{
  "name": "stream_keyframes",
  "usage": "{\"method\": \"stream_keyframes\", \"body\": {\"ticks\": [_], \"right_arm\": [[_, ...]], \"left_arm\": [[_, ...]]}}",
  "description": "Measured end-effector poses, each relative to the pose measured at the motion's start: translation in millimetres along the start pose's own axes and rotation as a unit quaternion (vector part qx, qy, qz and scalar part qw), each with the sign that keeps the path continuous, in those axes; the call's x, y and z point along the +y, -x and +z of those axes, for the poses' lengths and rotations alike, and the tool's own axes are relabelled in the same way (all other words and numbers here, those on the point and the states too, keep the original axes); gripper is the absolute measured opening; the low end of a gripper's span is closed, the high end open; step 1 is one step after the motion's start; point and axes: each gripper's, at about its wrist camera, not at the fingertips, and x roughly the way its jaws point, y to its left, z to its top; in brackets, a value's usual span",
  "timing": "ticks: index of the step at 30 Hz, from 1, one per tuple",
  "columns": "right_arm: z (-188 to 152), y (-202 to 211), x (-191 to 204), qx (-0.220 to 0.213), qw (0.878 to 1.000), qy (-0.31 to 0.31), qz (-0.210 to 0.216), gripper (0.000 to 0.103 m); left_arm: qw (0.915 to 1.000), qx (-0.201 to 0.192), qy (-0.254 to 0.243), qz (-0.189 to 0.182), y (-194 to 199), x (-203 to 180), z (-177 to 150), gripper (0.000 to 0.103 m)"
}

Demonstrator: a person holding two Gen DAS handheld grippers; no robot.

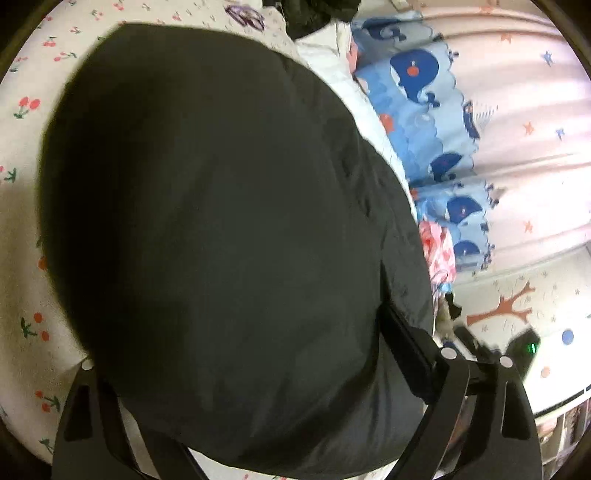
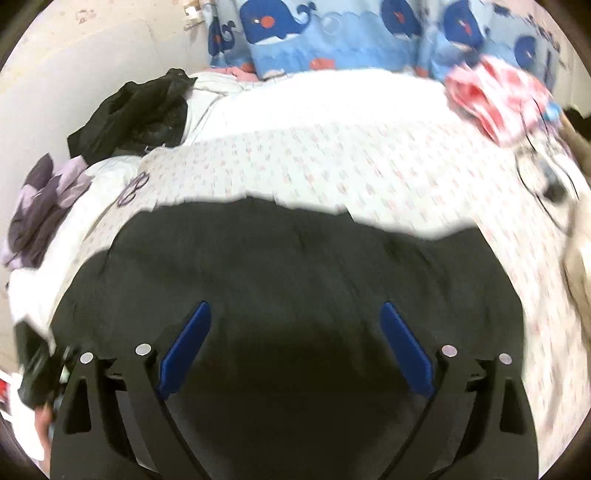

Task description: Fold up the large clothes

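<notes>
I see the dark garment (image 2: 288,280) lying flat under my right gripper (image 2: 295,347), whose jaws are spread wide, nothing between them; my left gripper (image 1: 258,369) is also spread.

This is a bedroom in a home, likely a child's. A bed (image 2: 332,155) is covered by a white sheet printed with small red cherries. Behind it hangs a curtain (image 1: 535,122) in pale pink with little stars, trimmed with a blue whale-patterned band (image 2: 295,33). Loose clothes lie about the bed: a black garment (image 2: 140,110) bundled near the wall, a purple one (image 2: 44,210), and a pink-and-white piece (image 2: 495,99). A tree decal (image 1: 509,306) marks the wall.
</notes>
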Motion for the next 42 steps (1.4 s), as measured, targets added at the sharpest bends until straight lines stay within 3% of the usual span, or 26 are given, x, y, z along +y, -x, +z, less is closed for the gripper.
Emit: {"method": "stream_keyframes", "body": {"ticks": [2, 4, 6, 8, 11, 13, 16, 19, 20, 23, 26, 29, 32, 34, 39, 41, 42], "right_arm": [[21.6, -34.1, 3.8, 0.002, 1.000, -0.005, -0.003, 0.090], [34.4, -82.0, 4.9, 0.016, 0.999, -0.009, -0.040, 0.090], [25.6, -135.3, 2.0, 0.075, 0.995, -0.003, -0.066, 0.096], [25.1, -151.9, 6.6, 0.097, 0.993, 0.008, -0.072, 0.097], [28.9, -137.7, 3.1, 0.102, 0.994, 0.004, -0.044, 0.096], [24.0, -91.0, 0.4, 0.054, 0.998, 0.007, -0.005, 0.095], [-4.9, -38.5, 5.0, 0.008, 0.999, 0.030, 0.012, 0.095], [-53.7, -56.5, 19.3, 0.042, 0.995, 0.088, -0.013, 0.096], [-64.9, -62.0, 22.4, 0.021, 0.993, 0.111, -0.030, 0.096], [-55.7, -57.9, 16.6, 0.049, 0.995, 0.080, -0.021, 0.095], [-56.0, -21.3, 21.3, -0.010, 0.996, 0.081, -0.025, 0.094], [-74.6, -48.8, 23.8, 0.031, 0.994, 0.101, -0.037, 0.096], [-77.9, -40.7, 22.2, 0.023, 0.994, 0.097, -0.037, 0.095], [-79.3, -17.6, 27.6, -0.019, 0.994, 0.098, -0.032, 0.095], [-96.7, -41.2, 35.6, 0.008, 0.989, 0.137, -0.048, 0.096], [-92.2, -29.9, 34.2, 0.001, 0.991, 0.124, -0.044, 0.095], [-92.2, -22.8, 38.8, -0.025, 0.990, 0.132, -0.042, 0.095]], "left_arm": [[0.9996, -0.023, 0.013, -0.007, 6.9, 2.5, -1.5, 0.088], [0.9995, -0.032, 0.001, -0.007, 6.1, 2.0, -5.2, 0.088], [0.9991, -0.032, -0.028, 0.000, 1.4, -1.3, -9.2, 0.088], [0.9982, -0.033, -0.050, 0.002, -0.8, -4.9, -9.4, 0.085], [0.9986, -0.023, -0.048, 0.004, -1.1, -3.5, -6.3, 0.082], [0.9989, -0.018, -0.043, 0.000, 1.2, -4.3, -6.2, 0.082], [0.9997, -0.019, -0.007, -0.017, 9.3, 6.0, -1.6, 0.082], [0.9997, -0.021, 0.001, -0.016, 2.2, 8.0, -3.1, 0.083], [0.9996, -0.023, -0.008, -0.013, 0.2, 3.3, -4.6, 0.083], [0.9993, -0.026, -0.023, -0.012, 4.7, -11.4, -10.7, 0.082], [0.9985, -0.030, -0.044, 0.001, 10.9, -21.0, -10.0, 0.082], [0.9993, -0.022, -0.020, 0.021, 1.1, -9.8, -4.8, 0.082], [0.9993, -0.032, -0.002, 0.021, 1.9, -6.3, -9.4, 0.082], [0.9991, -0.036, -0.007, 0.023, 5.5, -7.3, -10.8, 0.082], [0.9985, -0.043, 0.033, 0.006, 7.7, 2.3, -5.1, 0.082], [0.9990, -0.044, 0.010, 0.004, 8.3, -5.0, -6.6, 0.082], [0.9990, -0.044, -0.005, 0.005, 7.9, -8.3, -7.6, 0.082]]}}
